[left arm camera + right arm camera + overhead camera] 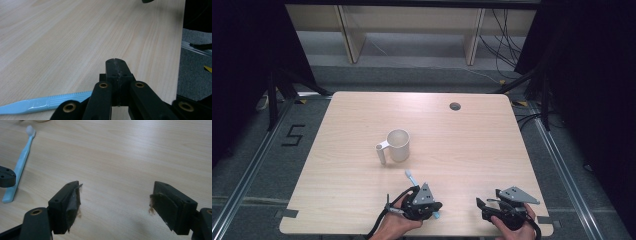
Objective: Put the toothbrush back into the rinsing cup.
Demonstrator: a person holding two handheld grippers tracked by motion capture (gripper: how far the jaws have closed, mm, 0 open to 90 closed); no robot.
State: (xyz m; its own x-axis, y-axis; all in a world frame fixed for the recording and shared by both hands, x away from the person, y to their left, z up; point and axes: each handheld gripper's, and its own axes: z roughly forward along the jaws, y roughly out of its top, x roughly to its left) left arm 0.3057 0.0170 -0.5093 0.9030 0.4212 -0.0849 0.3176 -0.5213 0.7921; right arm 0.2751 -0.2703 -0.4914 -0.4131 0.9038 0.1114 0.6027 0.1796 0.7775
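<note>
A slim, ridged pale-blue plastic toothbrush (pixel 21 162) lies flat beneath the clenched, empty left tool (pixel 116 61); the right tool (pixel 115 203) rests released.

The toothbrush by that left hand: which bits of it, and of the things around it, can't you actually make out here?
- Toothbrush: in the high view its middle is hidden under the left gripper.
- Toothbrush head: cut off by the bottom edge in the left gripper view, behind the shut fingers.
- Mug: in the right gripper view, cut off by the top edge.
- Mug's inside: too small in the high view to tell.
</note>
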